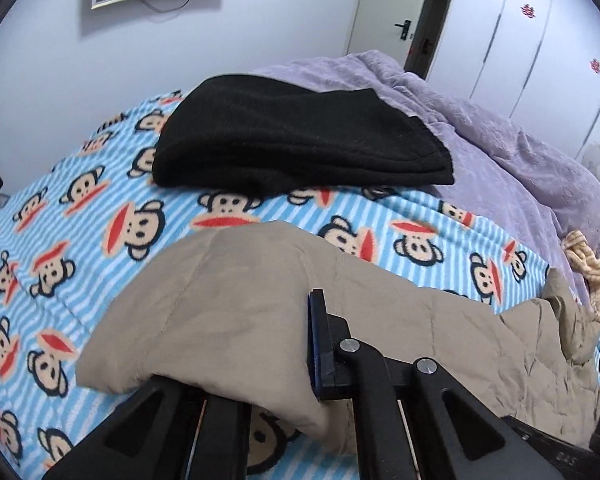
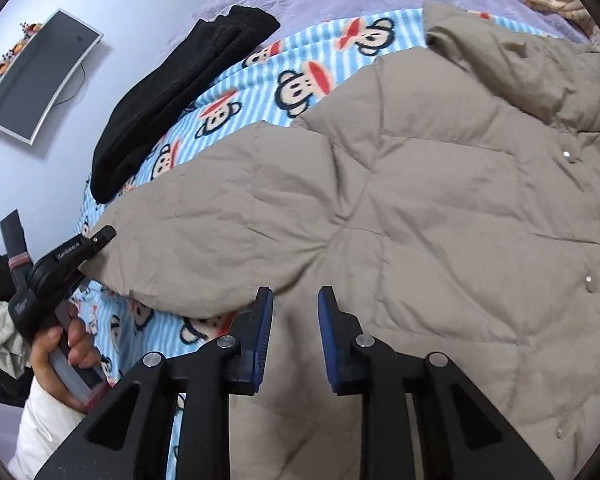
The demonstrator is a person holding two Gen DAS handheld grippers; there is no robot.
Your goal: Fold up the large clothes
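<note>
Fingers of the right tool [image 2: 293, 338] stand narrowly parted, gripping nothing, poised over the tan padded jacket [image 2: 400, 208]. The left tool [image 2: 100, 240] has the sleeve end between its fingers; in its own view only one finger shows, cloth draped over the other (whether it truly pinches, I cannot tell). The jacket lies spread across the near side of the bed, on the monkey-print blanket [image 1: 52, 208], a folded black garment [image 1: 284, 132] toward the far edge. Quilted filling looks light, puffy and springy; take hold at seams or hem, where the cloth bunches firmly.
</note>
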